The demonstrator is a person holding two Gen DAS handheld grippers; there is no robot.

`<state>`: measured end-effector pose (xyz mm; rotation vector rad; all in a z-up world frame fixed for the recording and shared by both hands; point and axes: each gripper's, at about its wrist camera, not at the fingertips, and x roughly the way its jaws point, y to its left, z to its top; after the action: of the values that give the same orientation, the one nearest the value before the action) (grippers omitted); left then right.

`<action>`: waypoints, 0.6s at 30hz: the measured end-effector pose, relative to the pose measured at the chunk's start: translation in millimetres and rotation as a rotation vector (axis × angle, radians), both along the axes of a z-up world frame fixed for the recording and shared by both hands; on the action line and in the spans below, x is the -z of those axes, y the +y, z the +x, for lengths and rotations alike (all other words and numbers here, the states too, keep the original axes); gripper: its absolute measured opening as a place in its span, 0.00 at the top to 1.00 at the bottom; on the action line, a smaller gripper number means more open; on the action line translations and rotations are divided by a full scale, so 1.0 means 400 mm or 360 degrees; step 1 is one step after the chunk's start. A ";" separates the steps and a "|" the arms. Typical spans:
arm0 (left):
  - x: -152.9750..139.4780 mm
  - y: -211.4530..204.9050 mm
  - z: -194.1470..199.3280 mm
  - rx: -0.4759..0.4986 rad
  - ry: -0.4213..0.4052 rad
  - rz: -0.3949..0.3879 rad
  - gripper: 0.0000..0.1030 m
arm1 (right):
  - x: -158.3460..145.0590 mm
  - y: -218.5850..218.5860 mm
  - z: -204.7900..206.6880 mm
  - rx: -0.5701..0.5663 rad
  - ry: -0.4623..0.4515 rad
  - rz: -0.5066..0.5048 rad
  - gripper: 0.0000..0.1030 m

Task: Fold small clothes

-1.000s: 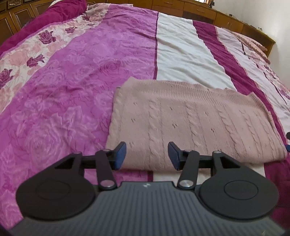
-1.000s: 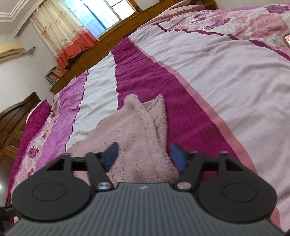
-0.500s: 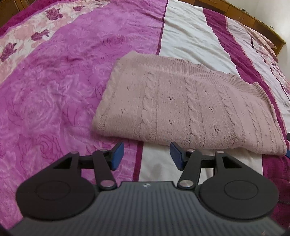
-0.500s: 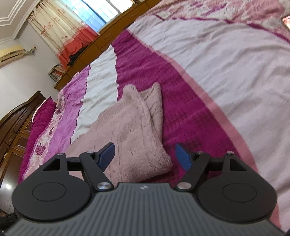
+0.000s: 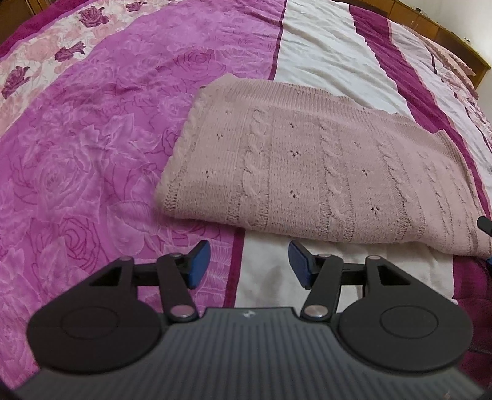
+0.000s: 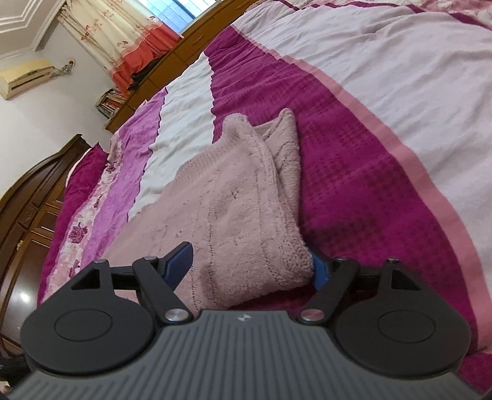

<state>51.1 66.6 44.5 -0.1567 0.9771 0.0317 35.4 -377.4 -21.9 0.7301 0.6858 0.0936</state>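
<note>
A folded pink cable-knit sweater [image 5: 323, 172] lies flat on the bed, its long side across the left wrist view. My left gripper [image 5: 249, 261] hovers just short of the sweater's near edge. It is open, and only bedspread shows between its blue pads. In the right wrist view the sweater [image 6: 233, 209] runs away from me lengthwise. My right gripper [image 6: 250, 266] stands open and wide astride the sweater's near corner. The right pad [image 6: 319, 272] is half hidden behind the knit, and the left one hangs over the top layer.
The bedspread [image 5: 92, 154] has magenta rose, white and dark purple stripes [image 6: 353, 172]. Wooden cabinets [image 6: 184, 55] line the bed's far side below a curtained window [image 6: 123, 27]. A dark wooden wardrobe [image 6: 27, 200] stands at the left.
The left gripper tilted down and drew back, so its fingers went from over the sweater's near edge to short of it. The right gripper sank onto the sweater's corner and its jaws widened.
</note>
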 end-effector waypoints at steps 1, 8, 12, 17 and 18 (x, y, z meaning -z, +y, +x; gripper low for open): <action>0.001 -0.001 0.001 0.0002 0.0004 0.0004 0.44 | 0.002 -0.002 0.003 0.0000 -0.0003 0.0018 0.20; 0.008 0.000 0.000 -0.0001 0.0016 0.0005 0.44 | 0.014 -0.020 0.018 0.0005 -0.0016 0.0152 0.20; 0.009 0.002 -0.001 -0.0006 0.0018 0.0003 0.44 | 0.019 -0.027 0.035 -0.0007 -0.0025 0.0240 0.19; 0.007 0.003 -0.002 -0.0014 0.0011 0.0016 0.44 | 0.022 -0.021 0.053 -0.0014 -0.0035 0.0281 0.19; 0.007 0.003 -0.002 -0.0015 0.0010 0.0017 0.44 | 0.022 -0.018 0.057 -0.0014 -0.0037 0.0281 0.19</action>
<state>50.3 67.8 41.6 -0.1517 0.9822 0.0461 58.2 -384.5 -30.7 0.8942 0.6639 0.1725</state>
